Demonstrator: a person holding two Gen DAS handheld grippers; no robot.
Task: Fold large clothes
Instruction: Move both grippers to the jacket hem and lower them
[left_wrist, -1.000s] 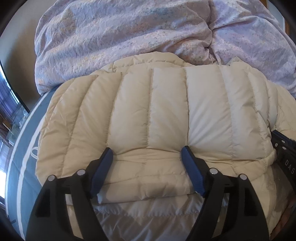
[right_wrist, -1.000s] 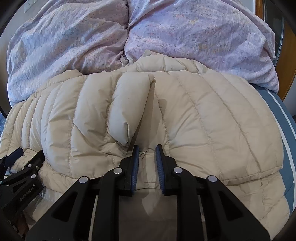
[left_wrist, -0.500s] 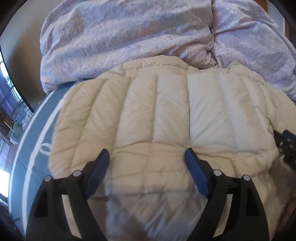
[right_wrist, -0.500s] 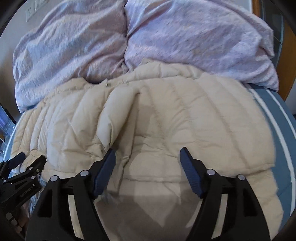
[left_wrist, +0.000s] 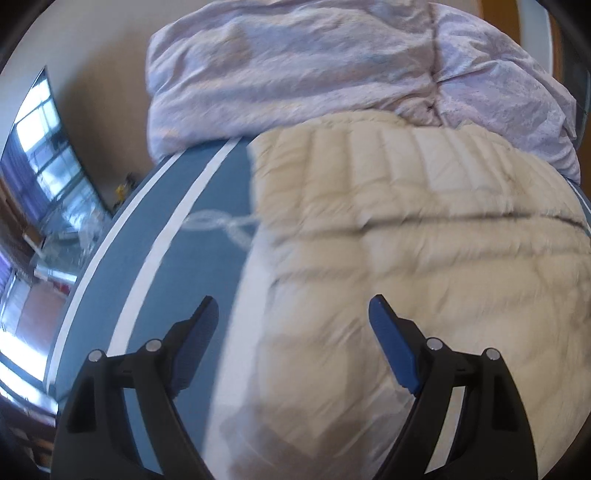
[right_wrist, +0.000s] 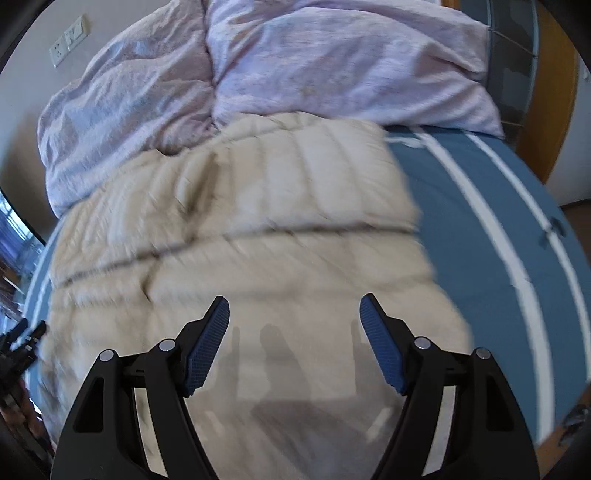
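Observation:
A cream quilted puffer jacket (left_wrist: 406, 240) lies folded on the blue striped bed sheet (left_wrist: 166, 221), its top layer ending in a horizontal edge across the middle. My left gripper (left_wrist: 291, 299) hovers open above the jacket's near left edge, nothing between its blue pads. In the right wrist view the same jacket (right_wrist: 240, 240) fills the middle. My right gripper (right_wrist: 293, 297) is open above its near part, clear of the fabric. The left gripper (right_wrist: 18, 343) shows at that view's left edge. Both views are motion-blurred.
A crumpled lilac duvet (left_wrist: 295, 74) is heaped behind the jacket, touching its far edge. Bare blue sheet (right_wrist: 480, 221) lies right of the jacket, up to the bed's edge. A window (left_wrist: 37, 147) is at the far left, a wall socket (right_wrist: 68, 40) behind.
My right gripper went from shut on a pinch of jacket to open, letting it go. Both grippers drew back and up, the left also sideways, so more sheet shows.

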